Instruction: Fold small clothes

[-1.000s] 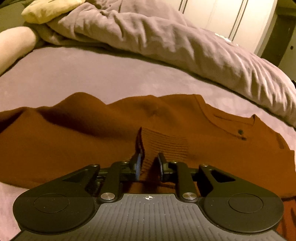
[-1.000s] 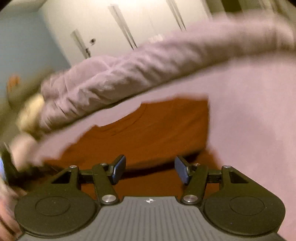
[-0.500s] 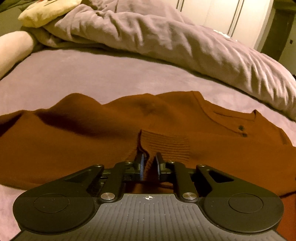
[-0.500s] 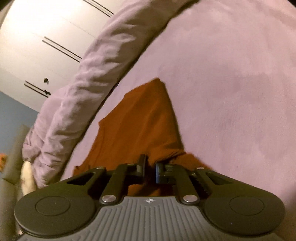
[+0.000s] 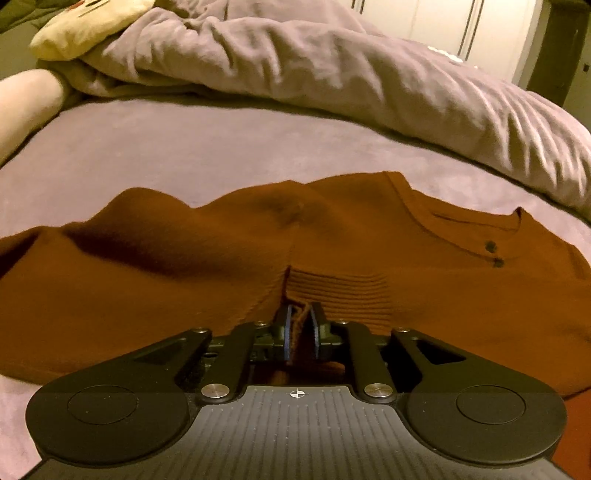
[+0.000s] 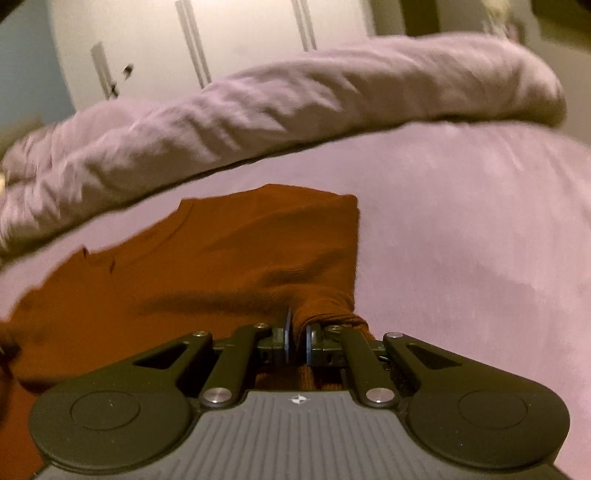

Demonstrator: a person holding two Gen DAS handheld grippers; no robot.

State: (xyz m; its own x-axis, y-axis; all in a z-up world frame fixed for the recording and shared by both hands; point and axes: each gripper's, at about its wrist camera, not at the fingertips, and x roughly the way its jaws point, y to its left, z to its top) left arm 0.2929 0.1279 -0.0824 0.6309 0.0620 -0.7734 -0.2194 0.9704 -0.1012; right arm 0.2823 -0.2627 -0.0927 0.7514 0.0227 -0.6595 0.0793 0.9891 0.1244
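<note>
Sweater [image 5: 184,295] lies on the bed [image 5: 184,155], my left tongs [image 5: 300,328] pinching its ribbed cuff [image 5: 340,295], right tongs [image 6: 297,334] pinching bunched fabric; uneven lifting could slip it.

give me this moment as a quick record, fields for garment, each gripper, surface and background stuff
garment: rust-brown knit top, lying spread on the bed, two dark buttons at the neckline
left gripper: shut on the top's ribbed cuff
right gripper: shut on a bunched edge of the top
surface: mauve bed sheet
background: rumpled mauve duvet, pale yellow pillow, white wardrobe doors
</note>
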